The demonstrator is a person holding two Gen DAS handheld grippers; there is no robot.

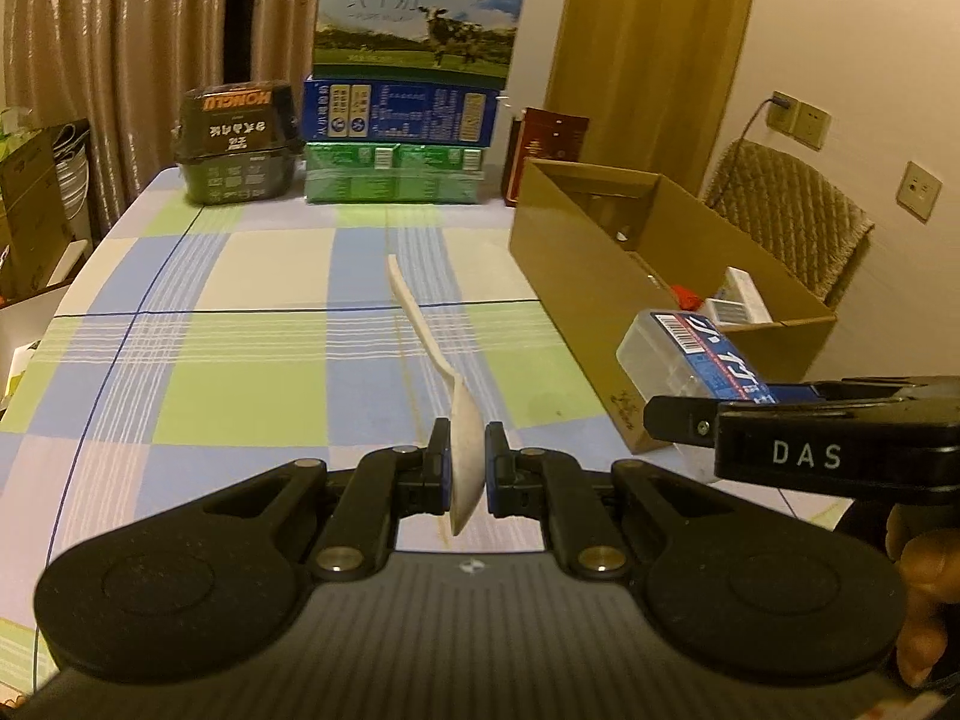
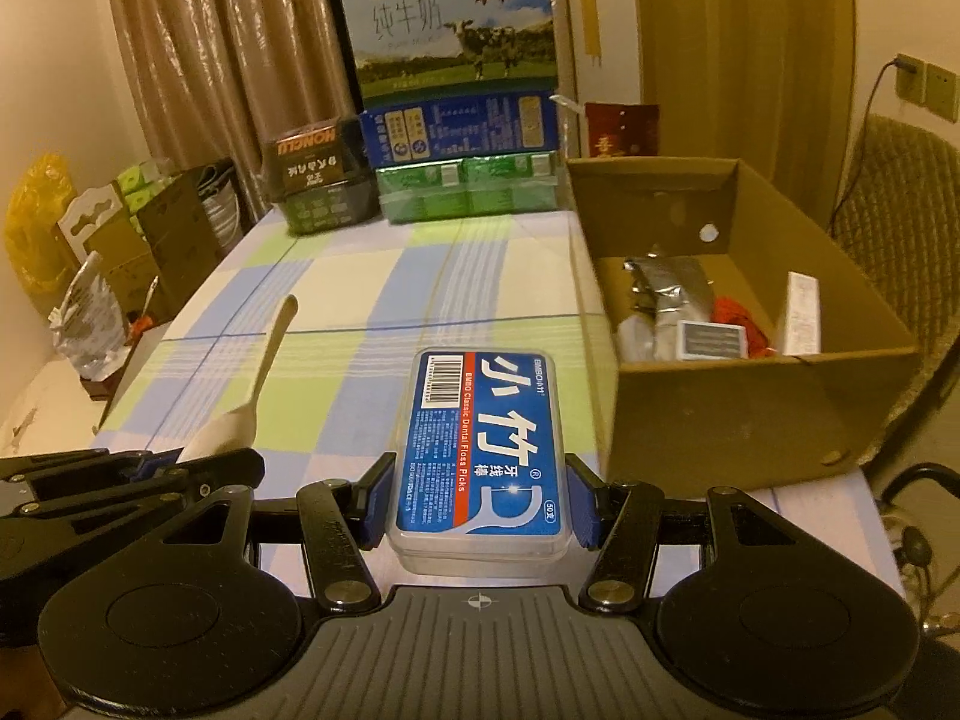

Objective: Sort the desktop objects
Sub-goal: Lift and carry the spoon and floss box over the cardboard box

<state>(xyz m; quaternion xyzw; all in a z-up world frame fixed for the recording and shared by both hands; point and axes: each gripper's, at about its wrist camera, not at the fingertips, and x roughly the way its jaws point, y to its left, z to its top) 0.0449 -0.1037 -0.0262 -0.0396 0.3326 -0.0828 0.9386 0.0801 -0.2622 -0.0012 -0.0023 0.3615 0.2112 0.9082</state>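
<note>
My left gripper (image 1: 467,468) is shut on the bowl of a white plastic spoon (image 1: 435,354), whose handle points away over the checked tablecloth. The spoon (image 2: 252,384) and the left gripper (image 2: 165,465) also show at the lower left of the right wrist view. My right gripper (image 2: 480,501) is shut on a clear dental floss pick box (image 2: 480,450) with a blue label, held flat above the table. That box (image 1: 690,354) appears at the right of the left wrist view, in front of the open cardboard box (image 1: 564,276).
The cardboard box (image 2: 720,414) at the right holds several small items, among them a foil packet and something red. Milk cartons (image 1: 414,96) and a dark package (image 1: 237,144) are stacked at the table's far edge. A padded chair (image 2: 900,228) stands behind the box.
</note>
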